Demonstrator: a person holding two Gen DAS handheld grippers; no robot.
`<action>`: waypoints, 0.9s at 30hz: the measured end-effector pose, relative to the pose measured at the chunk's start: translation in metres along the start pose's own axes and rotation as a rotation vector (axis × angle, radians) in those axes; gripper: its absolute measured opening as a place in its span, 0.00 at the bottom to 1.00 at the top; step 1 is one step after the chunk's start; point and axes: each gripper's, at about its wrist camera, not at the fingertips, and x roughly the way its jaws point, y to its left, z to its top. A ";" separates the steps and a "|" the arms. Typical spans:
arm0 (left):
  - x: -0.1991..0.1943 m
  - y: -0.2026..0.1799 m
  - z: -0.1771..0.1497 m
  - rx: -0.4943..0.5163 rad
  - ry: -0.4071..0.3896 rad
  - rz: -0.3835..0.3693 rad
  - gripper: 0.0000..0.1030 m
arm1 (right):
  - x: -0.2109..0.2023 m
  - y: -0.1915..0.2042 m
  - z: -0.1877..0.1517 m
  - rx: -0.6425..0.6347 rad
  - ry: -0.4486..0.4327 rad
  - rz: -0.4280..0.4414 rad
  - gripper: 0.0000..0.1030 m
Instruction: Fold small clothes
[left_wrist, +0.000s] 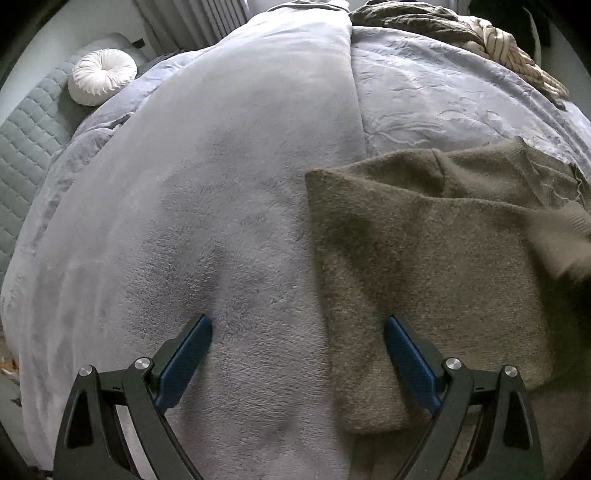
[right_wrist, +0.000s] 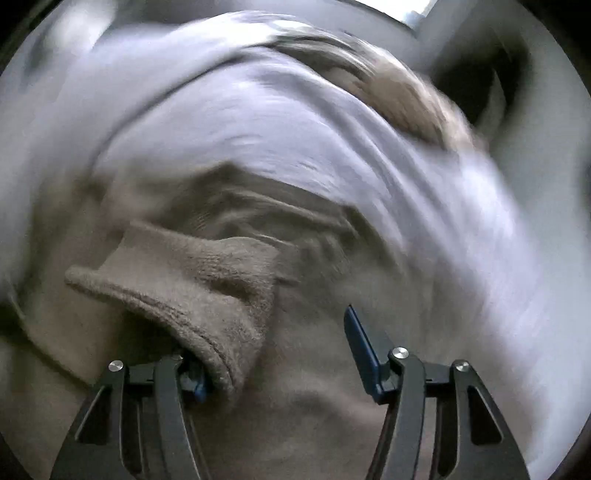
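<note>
Olive-brown fuzzy knit garment (left_wrist: 424, 266) spread flat on lilac fleece blanket (left_wrist: 221, 203), partly folded. Left gripper (left_wrist: 297, 343) gaping, empty, astride its edge. Right gripper (right_wrist: 273, 350) parted, cuff draped over left finger, unclamped.

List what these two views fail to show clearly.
- Right wrist view: motion blur smears the bed cover and most of the brown knit garment.
- Right gripper: a knit fold drapes over its left finger, hiding the pad.
- Left wrist view: the garment's right side is blurred and cut by the edge.
- Far clothes pile: too distorted to identify.
</note>
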 end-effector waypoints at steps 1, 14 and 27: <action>-0.001 -0.001 -0.001 0.002 0.001 -0.002 0.93 | 0.002 -0.030 -0.004 0.171 0.019 0.086 0.63; -0.001 -0.003 0.038 0.000 0.003 -0.049 0.93 | 0.025 -0.148 -0.071 0.926 0.087 0.530 0.57; 0.010 -0.002 0.029 0.030 0.020 -0.031 0.93 | 0.031 -0.151 -0.085 0.788 0.175 0.365 0.08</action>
